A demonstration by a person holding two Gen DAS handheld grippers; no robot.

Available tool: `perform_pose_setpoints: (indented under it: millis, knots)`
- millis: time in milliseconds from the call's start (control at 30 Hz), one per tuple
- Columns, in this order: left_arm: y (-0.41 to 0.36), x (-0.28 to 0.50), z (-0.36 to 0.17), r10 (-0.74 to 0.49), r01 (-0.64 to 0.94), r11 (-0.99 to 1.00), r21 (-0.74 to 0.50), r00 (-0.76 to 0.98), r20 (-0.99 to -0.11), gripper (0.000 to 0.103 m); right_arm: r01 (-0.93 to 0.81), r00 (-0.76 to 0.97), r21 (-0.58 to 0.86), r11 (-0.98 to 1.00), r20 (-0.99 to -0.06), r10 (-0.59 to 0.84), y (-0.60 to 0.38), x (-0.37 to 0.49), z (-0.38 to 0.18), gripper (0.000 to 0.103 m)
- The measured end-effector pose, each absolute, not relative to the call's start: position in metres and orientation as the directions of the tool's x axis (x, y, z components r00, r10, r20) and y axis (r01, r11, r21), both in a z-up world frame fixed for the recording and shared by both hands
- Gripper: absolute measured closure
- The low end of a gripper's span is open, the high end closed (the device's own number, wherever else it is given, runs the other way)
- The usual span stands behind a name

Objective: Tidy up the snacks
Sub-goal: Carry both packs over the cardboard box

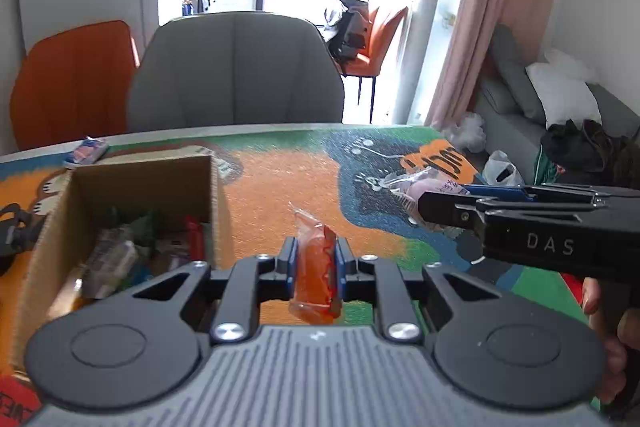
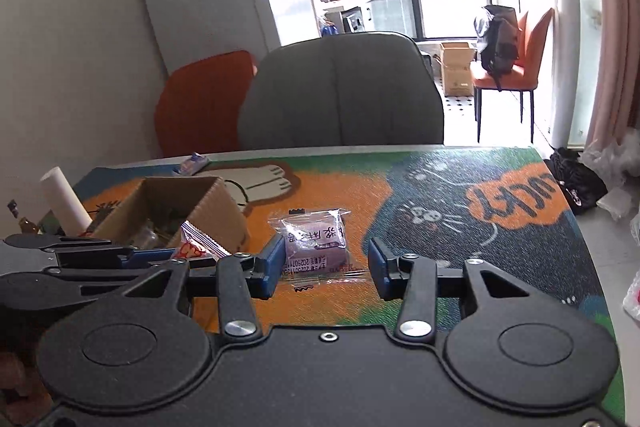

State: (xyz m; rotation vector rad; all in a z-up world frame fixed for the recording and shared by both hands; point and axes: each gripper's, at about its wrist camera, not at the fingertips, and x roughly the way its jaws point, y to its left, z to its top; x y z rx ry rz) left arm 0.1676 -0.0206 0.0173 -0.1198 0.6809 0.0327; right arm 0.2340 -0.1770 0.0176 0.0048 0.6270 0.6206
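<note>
We are pinching an orange packet (image 1: 316, 267) upright in the left tongs (image 1: 315, 263), their blue pads (image 1: 289, 263) pressing both its faces, just right of the box (image 1: 120, 195). We are holding the right tongs (image 2: 325, 265) wide apart around a purple packet (image 2: 316, 247) lying flat on the surface (image 2: 440, 195); whether the pads (image 2: 272, 263) are touching it cannot be told. The box is holding further snacks. A small blue packet (image 1: 86, 151) is lying near the surface's far edge, behind the box.
</note>
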Motion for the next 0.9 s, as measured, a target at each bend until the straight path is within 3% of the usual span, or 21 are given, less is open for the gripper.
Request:
perform_pose_setpoints:
  millis: [900]
  knots:
    - [0.08, 0.13, 0.023, 0.105, -0.237, 0.964, -0.119, 0.754, -0.648, 0.085, -0.664, 0.556, 0.171, 0.728, -0.539, 0.633, -0.085, 0.22, 0.033, 0.06]
